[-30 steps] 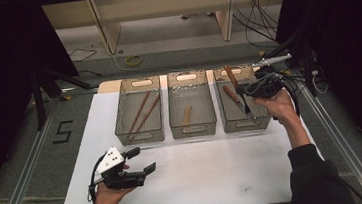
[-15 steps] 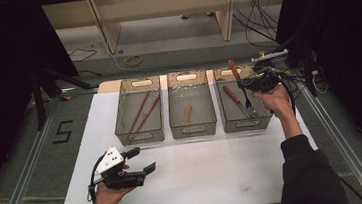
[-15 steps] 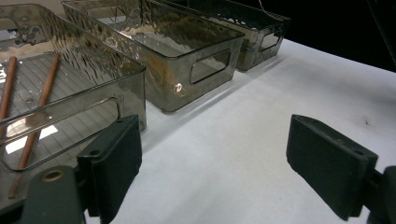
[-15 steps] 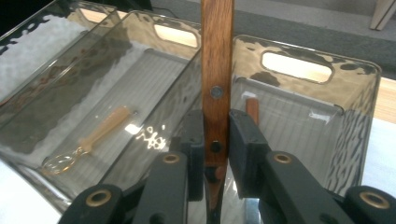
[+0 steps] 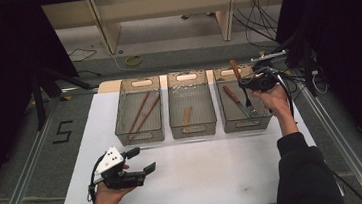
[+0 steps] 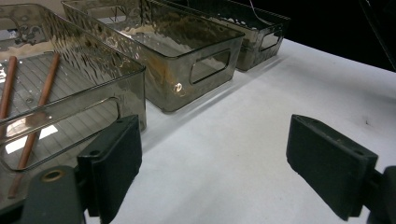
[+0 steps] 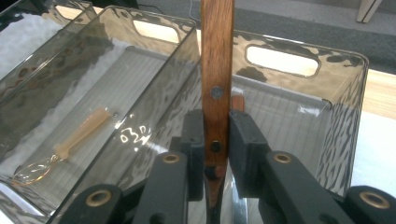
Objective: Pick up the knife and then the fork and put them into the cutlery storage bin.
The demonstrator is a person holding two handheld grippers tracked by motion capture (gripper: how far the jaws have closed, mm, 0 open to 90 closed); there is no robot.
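Now the right gripper (image 5: 245, 82), at the upper right of the high view, is pinching a wooden-handled fork (image 7: 216, 70) over the right-hand bin (image 5: 266, 120), probably next needing lowering and release, while the left gripper (image 5: 142, 161) is idling, jaws spread.

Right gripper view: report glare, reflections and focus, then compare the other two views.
Right gripper view: the wooden handle is sharp; bright glints ripple on the middle bin.
Left gripper view: glare streaks the nearest bin; the jaws look soft.
High view: dark surroundings, evenly lit white table, slightly grainy.
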